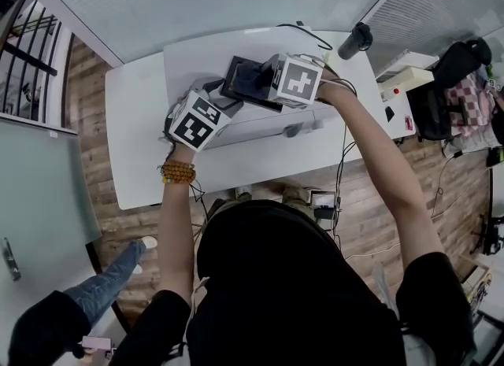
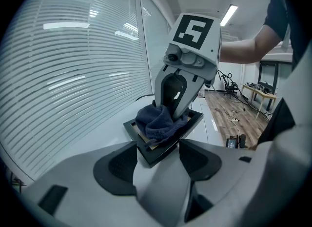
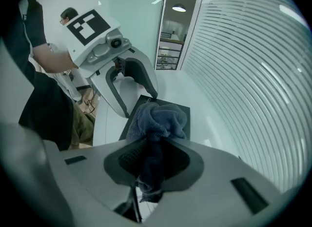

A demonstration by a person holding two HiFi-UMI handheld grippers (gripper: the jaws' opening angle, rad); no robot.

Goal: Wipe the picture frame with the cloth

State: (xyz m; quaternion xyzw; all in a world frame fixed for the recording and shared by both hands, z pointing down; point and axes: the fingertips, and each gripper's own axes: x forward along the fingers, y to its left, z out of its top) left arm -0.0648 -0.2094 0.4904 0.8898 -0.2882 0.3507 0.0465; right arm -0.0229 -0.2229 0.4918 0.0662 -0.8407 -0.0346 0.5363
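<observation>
A black picture frame [image 1: 242,81] lies on the white table [image 1: 142,136]. My left gripper [image 1: 223,98] is shut on its near corner; in the left gripper view that corner [image 2: 148,153] sits between the pads of the left gripper [image 2: 156,160]. My right gripper [image 1: 272,79] points steeply down and is shut on a bunched dark blue cloth [image 3: 158,118], which rests on the frame [image 3: 183,113]. The left gripper view shows the right gripper [image 2: 171,111] with the cloth [image 2: 156,121] under it. In the right gripper view, the left gripper [image 3: 140,105] straddles the frame's far corner.
A black cylinder [image 1: 356,39] and a cable [image 1: 311,35] lie at the table's far right. Window blinds [image 2: 73,65] run along the far side. Bags and clutter [image 1: 465,81] stand to the right, and a person's leg [image 1: 118,278] is at lower left.
</observation>
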